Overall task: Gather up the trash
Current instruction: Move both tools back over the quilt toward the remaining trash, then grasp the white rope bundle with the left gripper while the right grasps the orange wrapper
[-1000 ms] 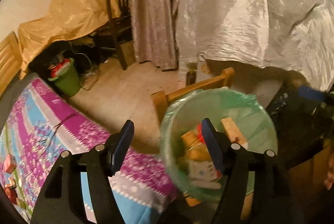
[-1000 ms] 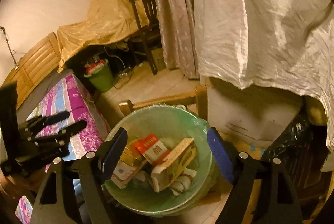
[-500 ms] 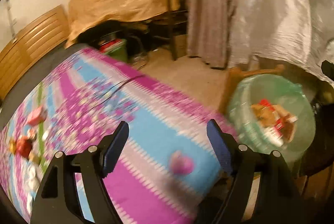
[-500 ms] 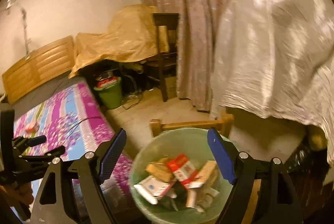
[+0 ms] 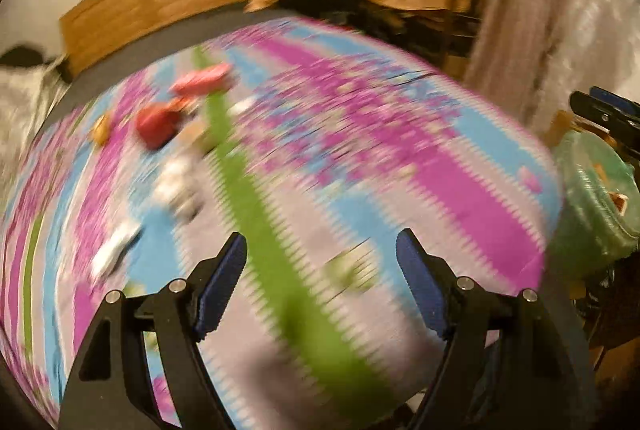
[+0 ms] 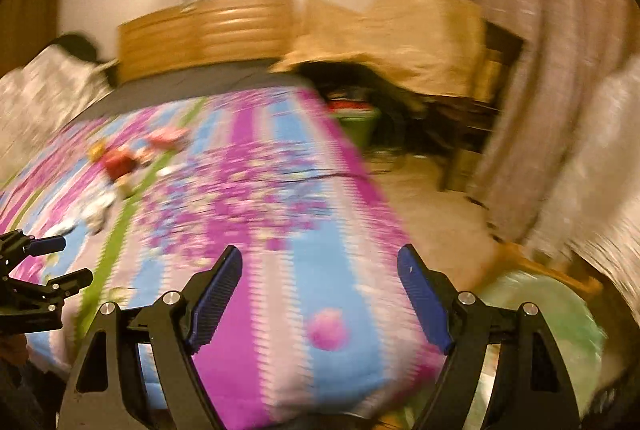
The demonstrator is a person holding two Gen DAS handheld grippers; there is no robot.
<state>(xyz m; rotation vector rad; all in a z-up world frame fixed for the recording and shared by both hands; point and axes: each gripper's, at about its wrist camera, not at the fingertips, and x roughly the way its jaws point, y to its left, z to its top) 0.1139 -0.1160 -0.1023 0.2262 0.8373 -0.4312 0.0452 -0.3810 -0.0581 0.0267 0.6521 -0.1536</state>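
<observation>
Step in hand: you are bringing both tongs across to the bed (image 5: pixel 460 165) to fetch more trash; judge this as the reach, not yet the pick.
Left tongs (image 5: pixel 322 270): its jaws have just been opening and now stand wide apart, with nothing between them but the striped bedspread below.
Right tongs (image 6: pixel 320 276): jaws wide apart and empty too, hanging over the near right corner of the bed.
Trash on the bed: a loose cluster lies toward the far left of the bedspread, with a red wrapper (image 5: pixel 156 123), a pink packet (image 5: pixel 202 81) beyond it, and white scraps (image 5: pixel 176 185) nearer you (all blurred, so exactly what each is cannot be told).
Bin: the green-lined trash bin (image 5: pixel 592 197) stands off the right edge of the bed, with boxes already showing inside.
Approach: let the view settle before you commit; both pictures smear too much for placing the pads.
Target choice: take the white scraps first with the left tongs, since they lie nearest its jaws.
Grip: come down with one pad on each side of a single piece, and keep clear of the bedspread so that no cloth gets pinched.
Division of work: keep the right tongs toward the bin side, so the two do not cross.
</observation>
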